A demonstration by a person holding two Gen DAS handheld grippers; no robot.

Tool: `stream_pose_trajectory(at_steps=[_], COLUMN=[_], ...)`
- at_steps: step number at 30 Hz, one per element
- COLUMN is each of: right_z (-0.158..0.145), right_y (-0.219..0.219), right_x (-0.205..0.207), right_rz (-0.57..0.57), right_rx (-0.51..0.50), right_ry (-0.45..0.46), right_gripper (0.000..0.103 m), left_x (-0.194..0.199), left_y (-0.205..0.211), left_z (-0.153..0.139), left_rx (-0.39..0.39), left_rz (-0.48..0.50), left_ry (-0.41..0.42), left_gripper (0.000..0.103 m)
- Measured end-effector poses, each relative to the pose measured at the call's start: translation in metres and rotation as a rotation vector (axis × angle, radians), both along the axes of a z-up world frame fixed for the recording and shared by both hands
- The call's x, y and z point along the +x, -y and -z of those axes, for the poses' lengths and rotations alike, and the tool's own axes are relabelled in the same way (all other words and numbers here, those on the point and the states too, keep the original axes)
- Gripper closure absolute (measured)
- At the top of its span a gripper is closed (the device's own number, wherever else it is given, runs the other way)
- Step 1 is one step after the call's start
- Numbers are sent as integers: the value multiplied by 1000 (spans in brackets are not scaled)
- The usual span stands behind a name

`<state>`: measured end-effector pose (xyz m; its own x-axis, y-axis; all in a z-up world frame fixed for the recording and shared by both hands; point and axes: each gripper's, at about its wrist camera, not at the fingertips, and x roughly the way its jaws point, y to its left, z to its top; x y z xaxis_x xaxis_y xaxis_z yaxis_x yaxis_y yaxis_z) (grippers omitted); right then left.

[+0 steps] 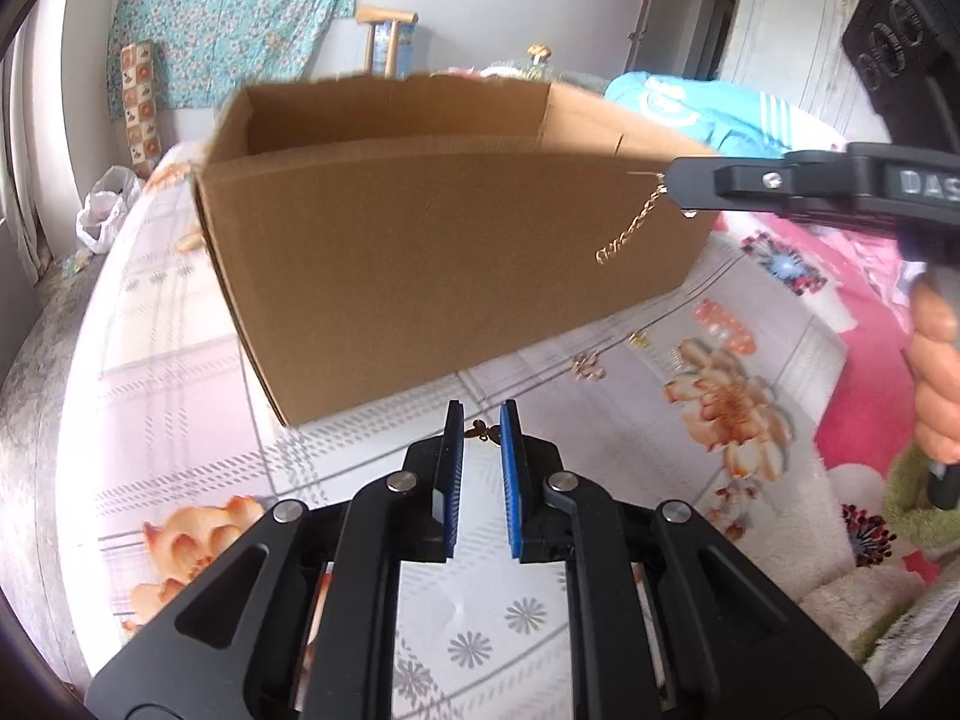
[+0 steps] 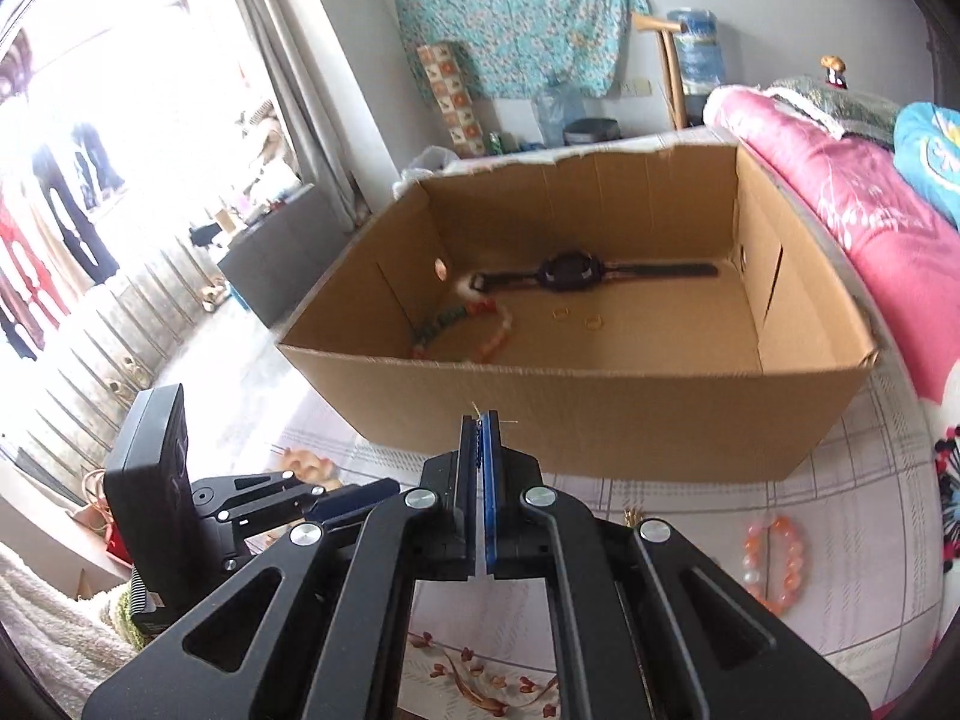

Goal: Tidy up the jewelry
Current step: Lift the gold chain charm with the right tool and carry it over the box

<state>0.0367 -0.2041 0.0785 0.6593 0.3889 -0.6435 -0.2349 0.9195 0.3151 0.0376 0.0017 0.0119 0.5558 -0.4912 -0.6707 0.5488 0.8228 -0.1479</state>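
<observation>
a thin gold chain hung from the right gripper, whose jaws were pressed together on it in front of the near wall of an open cardboard box on the floral bedsheet. inside the box lay a black watch, a beaded bracelet and 2 small gold rings, while a pink bead bracelet and a small gold piece lay on the sheet outside it. the left gripper hovered low near the box with its jaws narrowly parted, holding nothing, a small dark trinket lying on the sheet between the tips.
</observation>
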Motion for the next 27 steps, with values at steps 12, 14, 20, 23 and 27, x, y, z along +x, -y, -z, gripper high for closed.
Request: stream_pose_trajectory(at_steps=[12,14,20,23,27], right_z=[-70,-71,-38,-14,10], right_y=[25,30,37,35,31], right_x=[42,63,142,166,192], right_rz=[-95,-109,-136,-154,-166], right_rx=[8,1,-112,-150,-222], right_ry=[99,63,-132,-208,-284], right_gripper=[101,101,101,101,101], left_x=[24,46,136,174,203], left_y=[15,26,50,60,70], left_z=[-114,-116,-92,-69,-43], left_rx=[-105,-62,16,33,62], left_rz=[90,82,107,104,89], left_ry=[165,128,-137,-286,-442], left_gripper=[92,92,92,92,92])
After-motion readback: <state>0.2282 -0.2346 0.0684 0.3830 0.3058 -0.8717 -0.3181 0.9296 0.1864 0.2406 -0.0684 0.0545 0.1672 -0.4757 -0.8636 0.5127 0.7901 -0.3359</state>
